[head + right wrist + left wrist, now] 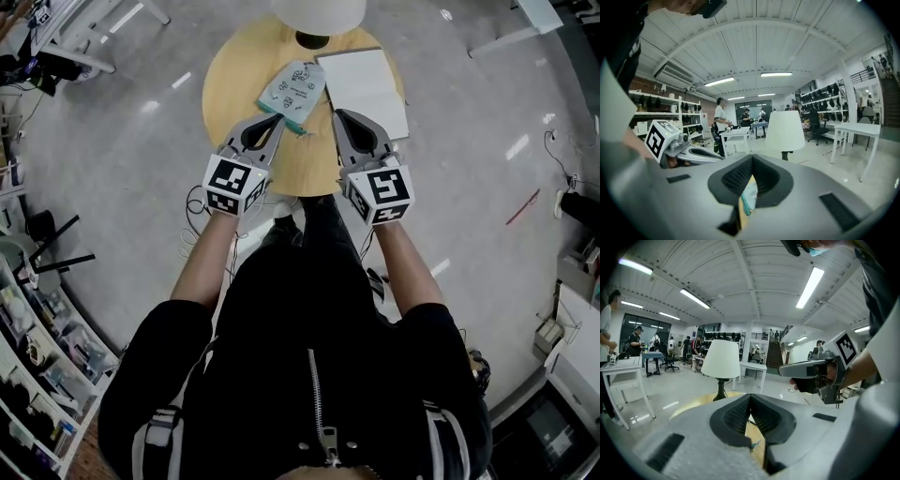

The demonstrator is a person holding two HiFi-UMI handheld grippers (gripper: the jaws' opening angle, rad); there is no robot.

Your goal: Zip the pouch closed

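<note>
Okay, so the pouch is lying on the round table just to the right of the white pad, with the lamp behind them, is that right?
Not quite. The head view shows the pouch lying just to the left of the white pad, not to its right. Both are on the round table, with the lamp behind them.

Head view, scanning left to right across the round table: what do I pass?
left tongs → pouch → white notebook. The right tongs overlap the notebook, so they are left out.
</note>
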